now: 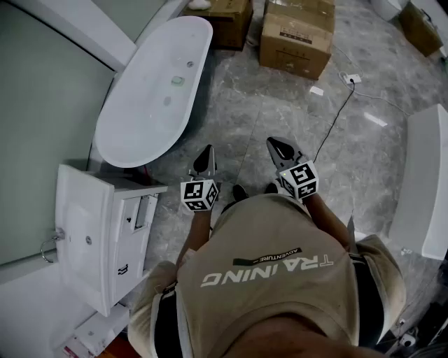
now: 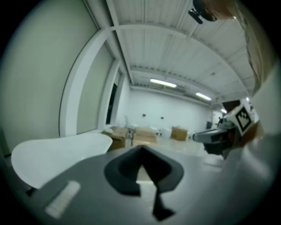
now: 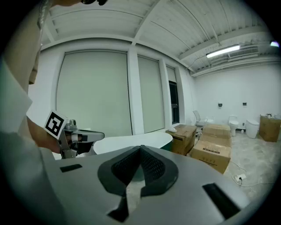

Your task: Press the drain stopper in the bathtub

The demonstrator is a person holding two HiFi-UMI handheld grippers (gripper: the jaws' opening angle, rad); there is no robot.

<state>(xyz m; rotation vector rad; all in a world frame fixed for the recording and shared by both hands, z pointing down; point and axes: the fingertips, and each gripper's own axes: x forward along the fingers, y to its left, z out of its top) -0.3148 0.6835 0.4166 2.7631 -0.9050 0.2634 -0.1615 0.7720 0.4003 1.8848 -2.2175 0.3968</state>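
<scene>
Drain stopper (image 1: 168, 101), judged to be the small grey oval on the floor of the white bathtub (image 1: 136, 129), is seen ahead and to the left, well apart from both grippers. The left gripper (image 1: 206, 155) and right gripper (image 1: 278, 145) are held near the person's waist, jaws closed together, nothing gripped. One closed tip is best centred over the stopper and pressed straight down.

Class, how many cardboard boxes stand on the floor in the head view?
4. One box stands beyond the bathtub; a second box and a third box behind it sit to its right; a fourth box is top right. Others may lie out of frame.
</scene>
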